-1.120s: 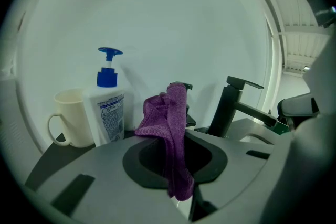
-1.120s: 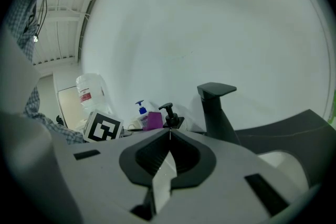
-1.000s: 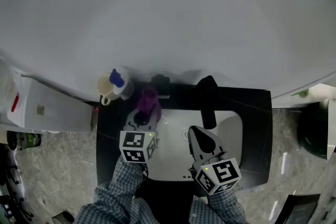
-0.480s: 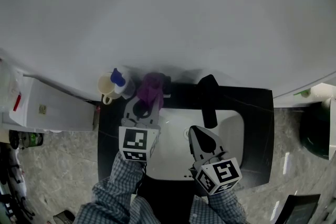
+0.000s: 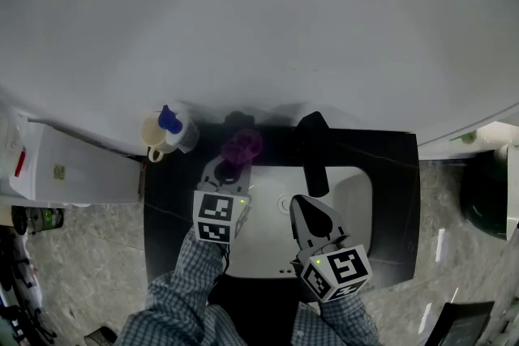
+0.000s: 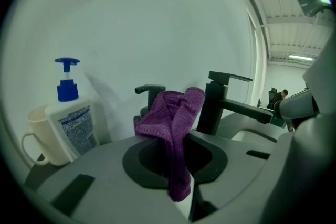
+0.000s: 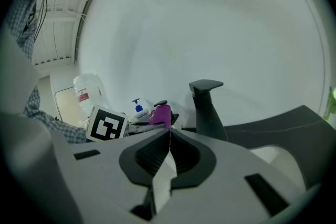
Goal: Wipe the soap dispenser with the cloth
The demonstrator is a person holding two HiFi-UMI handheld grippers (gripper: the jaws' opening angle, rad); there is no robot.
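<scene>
Since half a second ago the left claw (image 5: 229,168) has moved forward toward the wall, carrying the cloth (image 6: 173,113) along. Its jaws are pinched on the purple cloth, which stands up in a bunch past the tips and hangs in a tail back between them. Holding it this way puts a soft wad out in front as the rubbing face.

Straight ahead of that wad is the black dispenser (image 6: 149,93). Its pump spout shows just over the cloth's left edge and its body is hidden behind the fabric. I cannot tell whether the cloth is already touching it, though it looks very close. I judge that wiping is just about to begin.

Ahead and to the right of this claw stands the tap (image 6: 215,102). Ahead to the left, apart from the cloth, are a blue-pump bottle (image 6: 71,118) and a mug (image 6: 38,131).

The right claw (image 5: 306,211) hangs over the sink (image 5: 263,243) with its jaws together on nothing (probably parked there to stay clear of the work).
</scene>
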